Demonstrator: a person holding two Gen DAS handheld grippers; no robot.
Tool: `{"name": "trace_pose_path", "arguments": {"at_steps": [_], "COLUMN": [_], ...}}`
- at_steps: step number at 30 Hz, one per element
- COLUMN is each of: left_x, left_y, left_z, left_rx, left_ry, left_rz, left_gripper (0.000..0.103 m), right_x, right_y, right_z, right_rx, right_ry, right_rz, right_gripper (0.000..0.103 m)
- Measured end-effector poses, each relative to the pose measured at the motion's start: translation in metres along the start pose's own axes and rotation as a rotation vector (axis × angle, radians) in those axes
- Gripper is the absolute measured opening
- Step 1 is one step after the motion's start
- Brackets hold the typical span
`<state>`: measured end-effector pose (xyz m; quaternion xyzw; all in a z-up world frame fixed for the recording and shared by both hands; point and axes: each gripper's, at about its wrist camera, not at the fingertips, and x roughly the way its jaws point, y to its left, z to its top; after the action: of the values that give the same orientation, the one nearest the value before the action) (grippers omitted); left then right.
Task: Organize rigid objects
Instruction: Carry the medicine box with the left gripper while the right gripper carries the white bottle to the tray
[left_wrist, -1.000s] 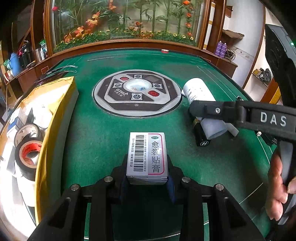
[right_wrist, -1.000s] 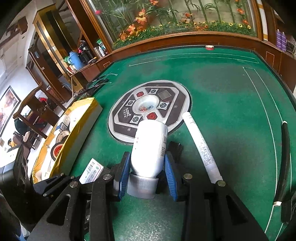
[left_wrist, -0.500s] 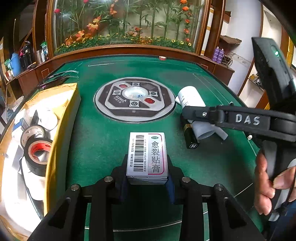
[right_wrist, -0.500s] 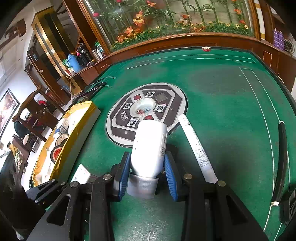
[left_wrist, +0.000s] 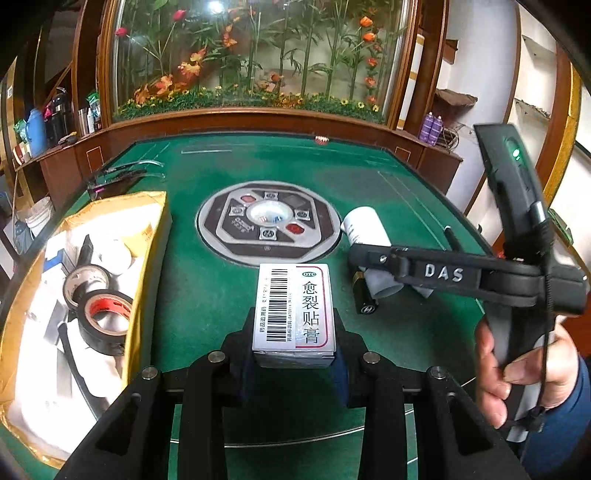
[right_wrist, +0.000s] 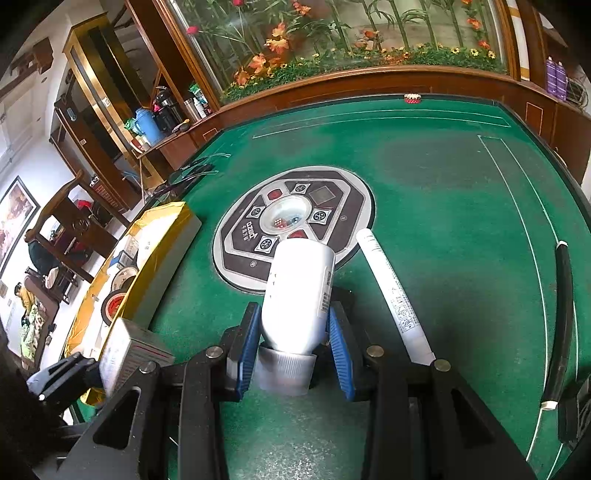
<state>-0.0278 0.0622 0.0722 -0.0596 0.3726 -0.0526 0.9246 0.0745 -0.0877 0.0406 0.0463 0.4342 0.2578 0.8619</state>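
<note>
On the left, the yellow box (left_wrist: 147, 236) already holds tape rolls (left_wrist: 105, 321). The left gripper (left_wrist: 293, 363) clamps a small carton (left_wrist: 293, 314), the right gripper (right_wrist: 295, 347) a white bottle (right_wrist: 299, 291); a pen (right_wrist: 391, 291) and battery (left_wrist: 364, 299) remain on the desk (left_wrist: 207, 288)

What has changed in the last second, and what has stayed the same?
The left gripper has lifted the small medicine box up off the green table; in the right wrist view the box now sits higher and closer. Nothing was taken hold of or let go. The right gripper keeps still, clamped on the white bottle. The white tube and yellow box lie unchanged.
</note>
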Motion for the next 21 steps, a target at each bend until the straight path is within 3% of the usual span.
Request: {"name": "trace_pose_path", "arguments": {"at_steps": [11, 21], "left_x": [-0.038, -0.075], "left_y": [0.022, 0.094], "left_z": [0.015, 0.012], "left_rx": [-0.049, -0.171], "left_ry": [-0.088, -0.168], "left_rz": [0.015, 0.061], "left_gripper": [0.035, 0.036], "right_x": [-0.001, -0.005], "right_y": [0.004, 0.021], "right_z": [0.000, -0.002], "right_rx": [-0.017, -0.079], "right_ry": [-0.002, -0.027], "right_rz": [0.006, 0.026], "right_gripper": [0.035, 0.035]}}
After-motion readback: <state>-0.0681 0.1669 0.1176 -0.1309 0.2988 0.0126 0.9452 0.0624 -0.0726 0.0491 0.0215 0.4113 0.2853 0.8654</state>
